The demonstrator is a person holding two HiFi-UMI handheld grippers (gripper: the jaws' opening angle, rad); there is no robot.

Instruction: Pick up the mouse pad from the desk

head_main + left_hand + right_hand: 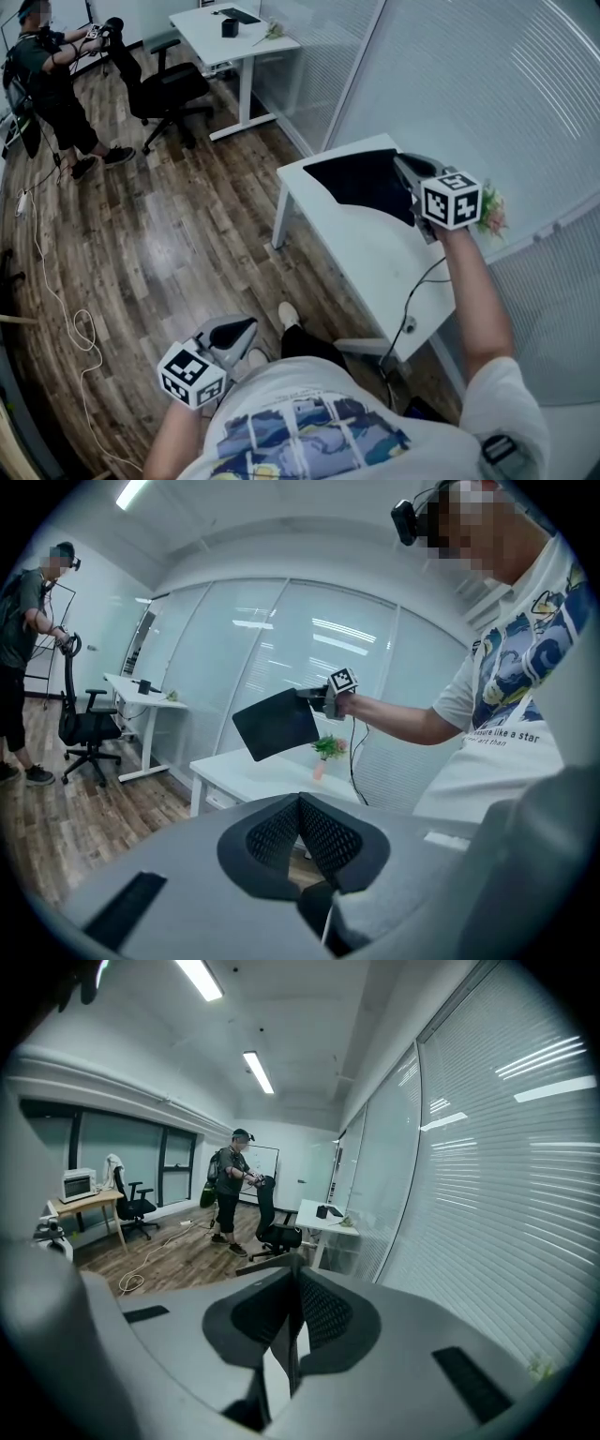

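- Clamping the mouse pad [361, 183] by one edge, the right gripper [405, 173] holds it ahead, above the desk [375, 262]; its own view shows it edge-on.
- Jaws together, the left gripper [236, 334] is empty.

You're standing over a wood-plank floor [187, 216], w/ a white desk [366, 262] right in front, sitting against a frosted glass partition [487, 84] w/ horiz. blinds. A 2nd white desk [211, 33] is standing further back along that partition, black office chair [173, 89] beside it. A white cable [80, 328] is trailing across the floor at left. Overhead, ceiling strip lights [258, 1071] are glowing; dark windows [122, 1157] are lining the far wall.
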